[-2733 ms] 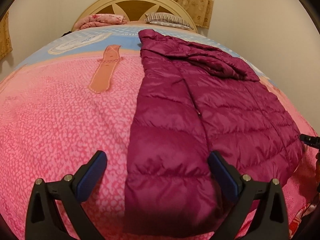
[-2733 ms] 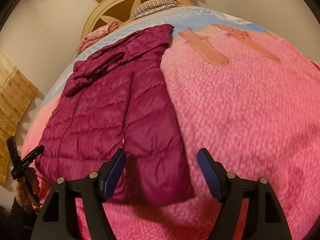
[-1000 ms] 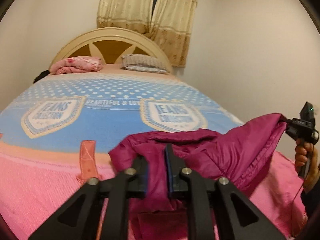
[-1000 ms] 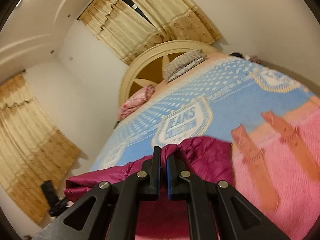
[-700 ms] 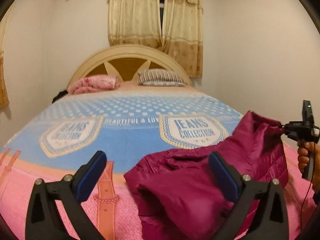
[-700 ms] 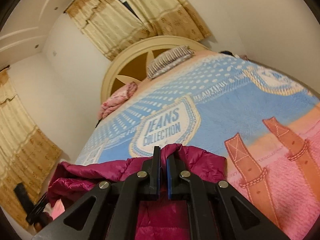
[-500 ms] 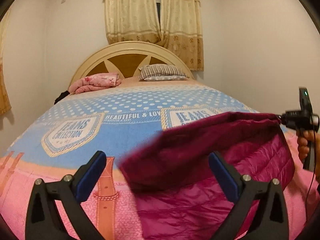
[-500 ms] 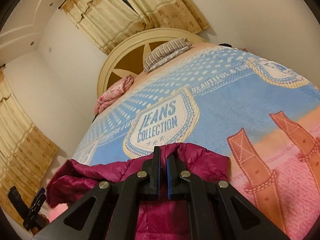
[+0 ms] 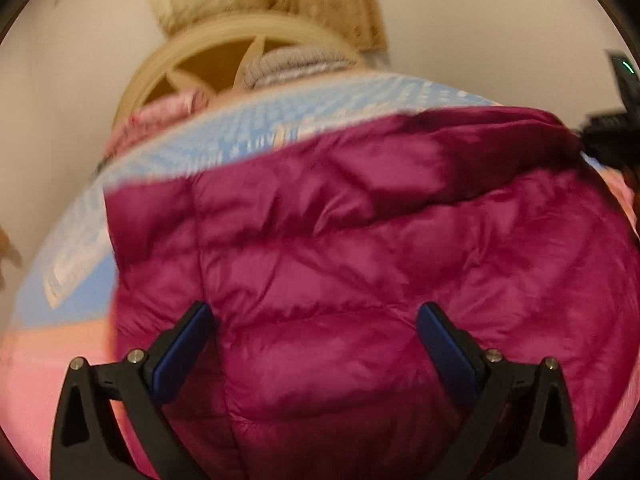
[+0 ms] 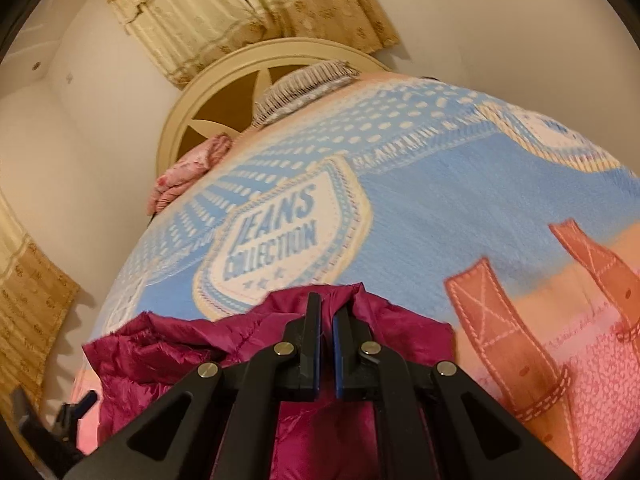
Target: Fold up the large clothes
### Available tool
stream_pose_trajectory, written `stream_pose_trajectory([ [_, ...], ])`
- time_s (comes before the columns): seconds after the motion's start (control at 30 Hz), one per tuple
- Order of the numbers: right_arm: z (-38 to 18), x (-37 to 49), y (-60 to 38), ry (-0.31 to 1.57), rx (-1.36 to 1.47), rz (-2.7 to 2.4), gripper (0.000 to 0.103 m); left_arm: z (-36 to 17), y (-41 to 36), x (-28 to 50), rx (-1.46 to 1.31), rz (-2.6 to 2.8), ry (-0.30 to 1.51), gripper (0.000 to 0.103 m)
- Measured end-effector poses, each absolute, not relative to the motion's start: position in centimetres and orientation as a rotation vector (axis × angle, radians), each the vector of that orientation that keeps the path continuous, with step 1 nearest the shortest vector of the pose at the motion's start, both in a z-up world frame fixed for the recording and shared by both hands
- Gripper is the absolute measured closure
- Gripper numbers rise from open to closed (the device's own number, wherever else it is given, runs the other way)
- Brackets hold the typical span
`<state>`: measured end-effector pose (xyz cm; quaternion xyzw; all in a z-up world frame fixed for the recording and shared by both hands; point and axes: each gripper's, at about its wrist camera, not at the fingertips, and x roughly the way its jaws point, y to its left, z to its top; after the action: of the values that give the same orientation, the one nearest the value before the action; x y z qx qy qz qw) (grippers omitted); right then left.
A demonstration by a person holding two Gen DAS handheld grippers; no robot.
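A magenta quilted down jacket [image 9: 360, 248] lies folded over on the bed and fills most of the left wrist view. My left gripper [image 9: 314, 332] is open and empty just above it, jaws wide apart. My right gripper [image 10: 323, 316] is shut on the jacket's far edge [image 10: 360, 296], with the jacket [image 10: 168, 344] bunched to its left. The right gripper also shows at the right edge of the left wrist view [image 9: 612, 136], holding the jacket's corner. The left wrist view is blurred.
The bed has a blue and pink blanket [image 10: 460, 208] with a "Jeans Collection" badge. A cream headboard [image 10: 224, 92], a striped pillow [image 10: 304, 84] and a pink folded quilt [image 10: 188, 172] are at the far end. Curtains [image 10: 248, 12] hang behind.
The left gripper let go of the jacket and opened, then tilted down over it. The right gripper stays shut on the edge and has lowered it toward the bed, laying the folded half flat.
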<state>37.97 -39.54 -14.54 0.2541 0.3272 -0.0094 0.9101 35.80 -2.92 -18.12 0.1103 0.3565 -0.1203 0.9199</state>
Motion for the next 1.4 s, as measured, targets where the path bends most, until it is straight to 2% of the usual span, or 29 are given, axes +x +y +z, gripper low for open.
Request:
stream_pose_trajectory([
  [0.1,-15.3,37.5,-40.2,0.683,0.541,-0.053,0.092,-18.5,-2.2,35.7,0.189,-0.244,0.741,0.0],
  [0.13,-15.2,37.4,-40.1,0.679,0.532,-0.07,0.073,-18.5,-2.3,35.6,0.199,-0.242,0.738,0.0],
  [0.17,-14.5,37.0,-39.8,0.662,0.503,-0.099,0.036,-18.5,-2.3,35.5,0.208,-0.239,0.736,0.0],
  [0.2,-14.0,36.7,-39.5,0.645,0.488,-0.114,0.019,-18.5,-2.1,35.4,0.209,-0.238,0.738,0.0],
  [0.23,-13.1,36.2,-39.1,0.613,0.478,-0.116,0.013,-18.5,-2.2,35.5,0.206,-0.237,0.741,0.0],
  [0.33,-10.2,35.1,-36.6,0.544,0.435,-0.051,0.013,-18.5,-1.9,35.3,0.18,-0.217,0.752,0.0],
  [0.43,-8.9,35.4,-32.4,0.563,0.358,0.036,0.015,-18.7,-1.6,35.4,0.161,-0.196,0.761,0.0],
  [0.5,-9.7,36.3,-29.5,0.603,0.313,0.087,0.025,-18.9,-2.0,35.7,0.158,-0.19,0.765,0.0],
  [0.57,-11.6,37.7,-27.4,0.666,0.276,0.105,0.046,-18.8,-2.1,35.8,0.155,-0.184,0.77,0.0],
  [0.67,-15.2,39.7,-25.9,0.742,0.249,0.081,0.053,-17.6,-1.9,36.1,0.147,-0.143,0.762,0.0],
  [0.8,-18.2,41.0,-25.7,0.791,0.233,0.047,0.054,-14.0,-2.1,35.8,0.218,-0.096,0.616,0.0],
  [0.87,-18.7,41.4,-25.7,0.798,0.225,0.042,0.054,-13.3,-2.3,36.8,0.239,-0.101,0.599,0.0],
  [1.1,-19.8,41.9,-25.8,0.816,0.237,0.039,0.054,-18.1,-2.6,40.8,0.233,-0.071,0.724,0.0],
  [1.4,-20.4,42.3,-25.8,0.835,0.238,0.032,0.054,-19.2,-2.5,41.8,0.196,-0.091,0.766,0.0],
])
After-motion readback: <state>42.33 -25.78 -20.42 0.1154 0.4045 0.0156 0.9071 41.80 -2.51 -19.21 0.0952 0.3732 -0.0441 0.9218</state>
